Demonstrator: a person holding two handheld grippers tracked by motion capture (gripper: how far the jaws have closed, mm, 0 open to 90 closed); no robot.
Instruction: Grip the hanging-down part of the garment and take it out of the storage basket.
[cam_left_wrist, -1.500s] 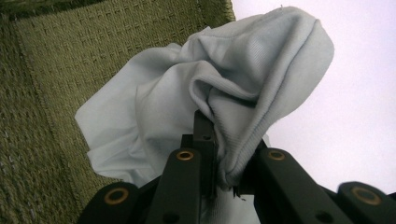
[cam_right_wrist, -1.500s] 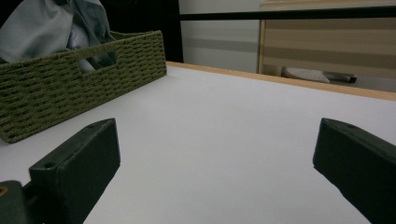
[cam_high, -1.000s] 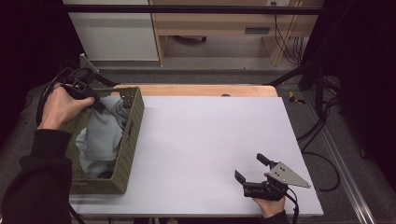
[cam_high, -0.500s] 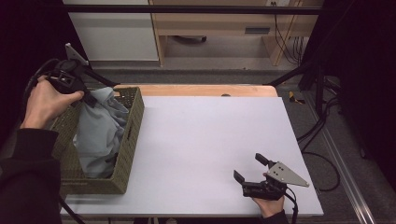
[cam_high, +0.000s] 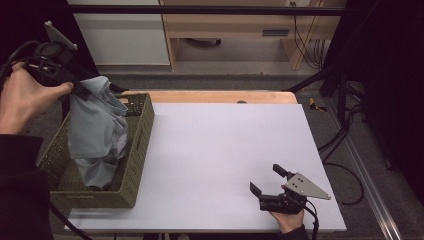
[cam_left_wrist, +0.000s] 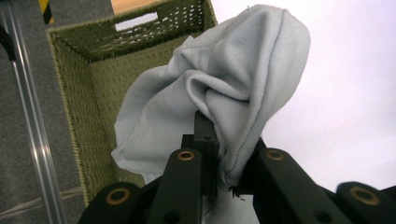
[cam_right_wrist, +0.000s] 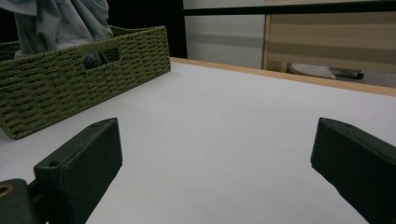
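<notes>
The left gripper (cam_high: 82, 90), upper left, pinches the grey cloth (cam_high: 97, 132), which hangs straight down into the basket (cam_high: 136, 165) below it; the right gripper (cam_high: 270, 182) rests wide open far off at the lower right

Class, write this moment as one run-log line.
left gripper: shut on cloth | cloth: partly in basket | right gripper: open, on table

Lower end of the grey cloth (cam_high: 97, 130) hidden inside the basket (cam_high: 135, 165).

The high view looks down on the surface (cam_high: 225, 150); both gripper views, close and low, share the basket (cam_left_wrist: 84, 70).
</notes>
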